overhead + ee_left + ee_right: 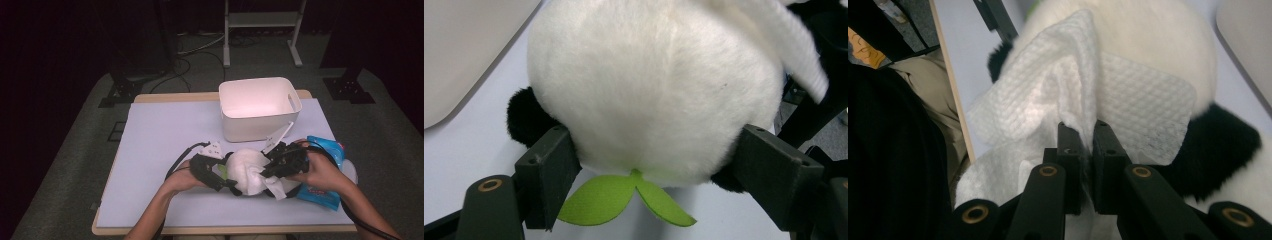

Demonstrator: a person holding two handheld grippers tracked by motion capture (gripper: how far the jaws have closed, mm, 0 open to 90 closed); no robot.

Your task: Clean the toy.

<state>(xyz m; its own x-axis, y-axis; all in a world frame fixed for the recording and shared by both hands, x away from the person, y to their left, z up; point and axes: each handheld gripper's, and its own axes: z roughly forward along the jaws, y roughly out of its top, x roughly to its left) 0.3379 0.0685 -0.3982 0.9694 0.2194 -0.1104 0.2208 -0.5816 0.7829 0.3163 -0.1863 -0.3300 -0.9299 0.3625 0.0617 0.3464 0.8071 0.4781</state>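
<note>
Wiping a plush panda at the table.
My left gripper (651, 165) clamped the panda (654, 90) steady so my right gripper (1088, 131), pinching a wet wipe (1128, 100), could rub it.

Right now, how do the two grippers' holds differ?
The left gripper has its jaws spread wide around the plush toy, one on each flank; the right gripper has its jaws pinched nearly together on a fold of the white wipe. The left steadies the toy; the right lays the wipe on it. Both work the same toy.
</note>
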